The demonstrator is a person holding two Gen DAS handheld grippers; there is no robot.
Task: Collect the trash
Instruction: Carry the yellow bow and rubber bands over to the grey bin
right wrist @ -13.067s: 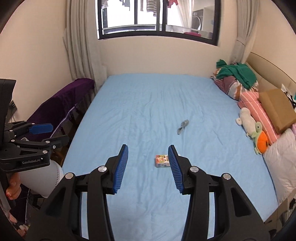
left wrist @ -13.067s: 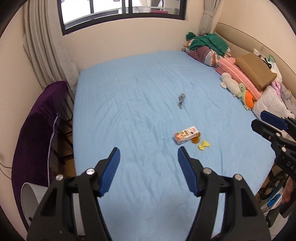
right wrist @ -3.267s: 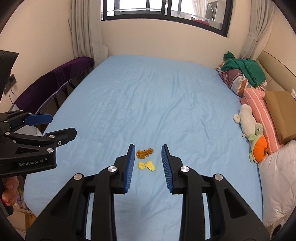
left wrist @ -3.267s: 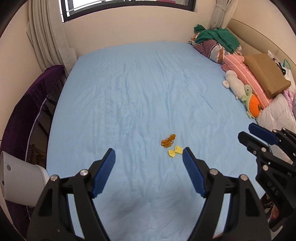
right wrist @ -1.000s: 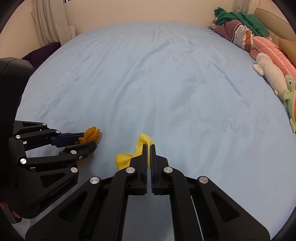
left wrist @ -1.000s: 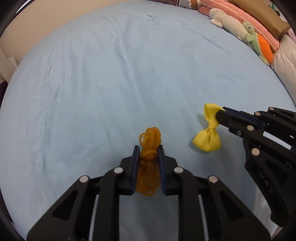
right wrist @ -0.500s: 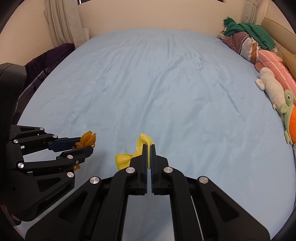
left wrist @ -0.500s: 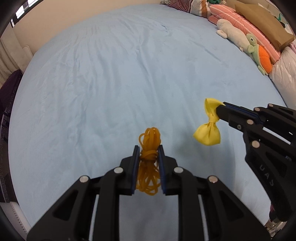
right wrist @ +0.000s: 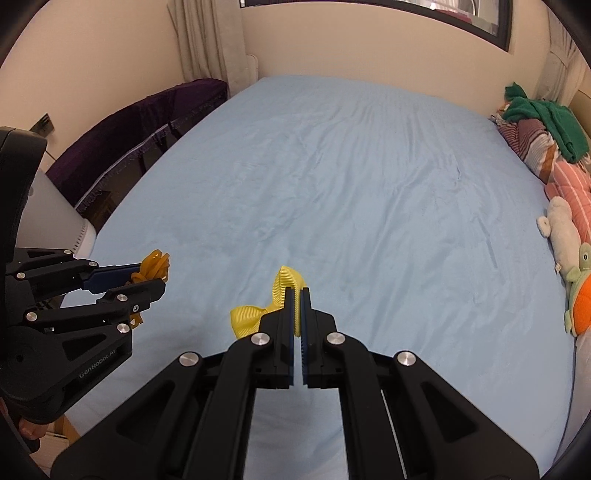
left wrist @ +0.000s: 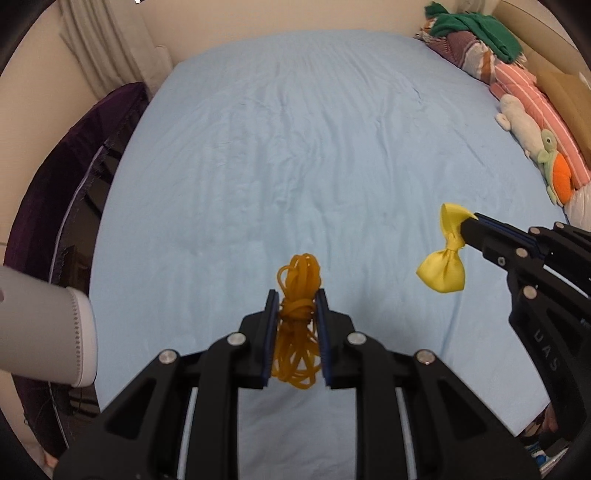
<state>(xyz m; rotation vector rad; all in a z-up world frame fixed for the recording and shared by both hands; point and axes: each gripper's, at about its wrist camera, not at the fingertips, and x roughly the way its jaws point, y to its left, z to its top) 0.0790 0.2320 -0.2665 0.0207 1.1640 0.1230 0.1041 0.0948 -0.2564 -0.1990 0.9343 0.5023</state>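
Observation:
My left gripper (left wrist: 295, 295) is shut on a tangled bunch of orange rubber bands (left wrist: 297, 273), which hangs between its blue pads above the light blue bed sheet (left wrist: 314, 147). My right gripper (right wrist: 295, 291) is shut on a yellow ribbon bow (right wrist: 251, 314); one loop sticks up past the fingertips and the other hangs to the left. In the left wrist view the right gripper (left wrist: 467, 230) reaches in from the right with the bow (left wrist: 441, 271) dangling from it. In the right wrist view the left gripper (right wrist: 147, 278) shows at the left with the rubber bands (right wrist: 155, 264).
A white cylindrical bin (left wrist: 44, 332) stands at the bed's left edge, beside a purple-draped rack (left wrist: 55, 184). Pillows, folded clothes (left wrist: 476, 33) and plush toys (left wrist: 554, 170) line the bed's right side. A wall with a curtain (right wrist: 210, 40) is behind the bed.
Both grippers have risen from the sheet, carrying the rubber bands and the bow. The views now take in more of the bed, and the white bin has come into sight at the left.

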